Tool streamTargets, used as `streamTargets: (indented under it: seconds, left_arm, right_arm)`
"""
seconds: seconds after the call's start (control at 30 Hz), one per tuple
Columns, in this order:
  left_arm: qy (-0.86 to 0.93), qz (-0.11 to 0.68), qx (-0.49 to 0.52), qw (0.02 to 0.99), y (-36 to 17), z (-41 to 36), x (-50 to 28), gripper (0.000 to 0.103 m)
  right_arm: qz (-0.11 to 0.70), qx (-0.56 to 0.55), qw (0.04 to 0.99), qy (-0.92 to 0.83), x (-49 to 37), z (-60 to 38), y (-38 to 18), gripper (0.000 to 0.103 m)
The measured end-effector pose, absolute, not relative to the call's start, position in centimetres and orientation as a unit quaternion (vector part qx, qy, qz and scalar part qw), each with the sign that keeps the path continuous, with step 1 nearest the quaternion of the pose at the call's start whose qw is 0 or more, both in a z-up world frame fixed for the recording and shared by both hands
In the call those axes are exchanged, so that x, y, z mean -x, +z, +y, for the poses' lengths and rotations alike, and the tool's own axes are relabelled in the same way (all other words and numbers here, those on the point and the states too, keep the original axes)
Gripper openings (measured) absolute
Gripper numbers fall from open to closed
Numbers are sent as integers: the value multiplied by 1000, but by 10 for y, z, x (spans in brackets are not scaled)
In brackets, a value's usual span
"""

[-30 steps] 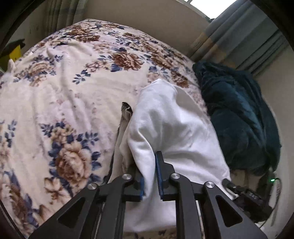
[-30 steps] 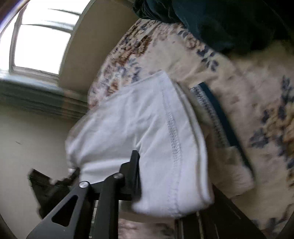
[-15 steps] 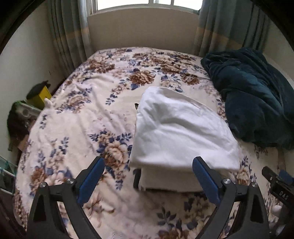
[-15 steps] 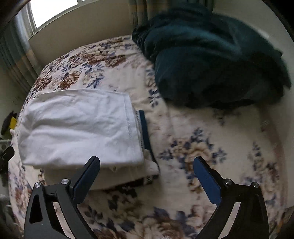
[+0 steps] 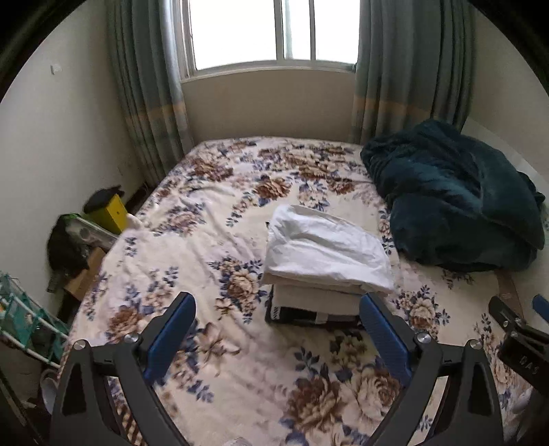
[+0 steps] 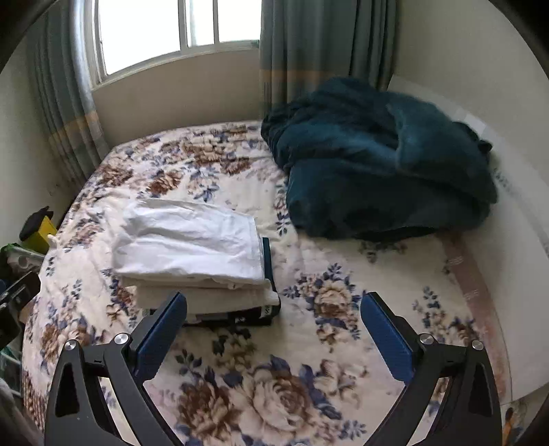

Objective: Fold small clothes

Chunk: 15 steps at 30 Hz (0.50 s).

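Note:
A folded white garment [image 5: 326, 247] lies on top of a small stack of folded clothes [image 5: 312, 303] in the middle of the floral bed [image 5: 192, 260]. It also shows in the right wrist view [image 6: 188, 240], over a cream piece and a dark one [image 6: 240, 314]. My left gripper [image 5: 278, 329] is open and empty, held back above the near part of the bed, just short of the stack. My right gripper [image 6: 274, 326] is open and empty, to the right of the stack.
A crumpled dark teal blanket [image 5: 456, 202] lies at the far right of the bed by the wall. Curtains and a window [image 5: 271, 31] are behind the bed. A yellow box [image 5: 109, 212] and clutter stand on the floor at the left.
Both grippers let go of the white garment, opened wide and drew back and up from the stack. The garment now rests flat on the stack.

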<state>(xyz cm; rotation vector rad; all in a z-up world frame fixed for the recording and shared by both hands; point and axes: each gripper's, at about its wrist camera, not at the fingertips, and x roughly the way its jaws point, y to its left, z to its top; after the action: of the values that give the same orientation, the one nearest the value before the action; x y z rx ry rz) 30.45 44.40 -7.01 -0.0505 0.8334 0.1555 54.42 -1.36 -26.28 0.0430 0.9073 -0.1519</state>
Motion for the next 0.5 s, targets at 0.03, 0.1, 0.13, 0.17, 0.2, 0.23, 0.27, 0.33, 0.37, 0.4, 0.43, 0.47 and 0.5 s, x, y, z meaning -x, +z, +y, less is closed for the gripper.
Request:
streamTargets:
  seconds: [0.03, 0.1, 0.13, 0.17, 0.2, 0.23, 0.27, 0.33, 0.37, 0.4, 0.43, 0.47, 0.5]
  left_arm:
    - [77, 402, 24, 912, -64, 443, -297, 98]
    - [80, 397, 24, 914, -44, 441, -269, 98]
    - [82, 395, 24, 915, -38, 440, -260, 98]
    - [79, 391, 25, 917, -29, 438, -247, 98]
    - [80, 388, 24, 918, -23, 437, -237, 98]
    - [83, 385, 26, 919, -16, 436, -225, 98]
    - [81, 382, 28, 920, -8, 435, -212, 98]
    - [86, 375, 26, 923, 4, 431, -193, 98]
    - [84, 371, 27, 924, 11, 429, -181, 98]
    - [85, 371, 28, 924, 15, 428, -173, 98]
    - [85, 371, 30, 924, 21, 426, -162, 98]
    - [82, 369, 33, 925, 26, 425, -154, 98]
    - [82, 367, 32, 926, 31, 424, -148, 98]
  right_arm:
    - [432, -17, 899, -74, -531, -14, -250, 103]
    - [421, -11, 904, -71, -499, -15, -222, 103]
    - [416, -8, 906, -70, -487, -16, -211, 103]
    - [409, -1, 910, -69, -470, -16, -196, 103]
    - [404, 2, 913, -63, -457, -15, -184, 103]
    - [400, 2, 915, -57, -444, -15, -173, 103]
    - [396, 4, 917, -53, -432, -15, -162, 103]
    - [390, 8, 920, -40, -403, -13, -140, 103]
    - [388, 8, 921, -33, -390, -12, -130, 103]
    - [385, 8, 922, -29, -374, -12, -120, 103]
    - [384, 8, 923, -24, -363, -13, -112, 103]
    - [383, 6, 924, -20, -352, -14, -105, 103]
    - [381, 3, 924, -15, -339, -15, -97, 103]
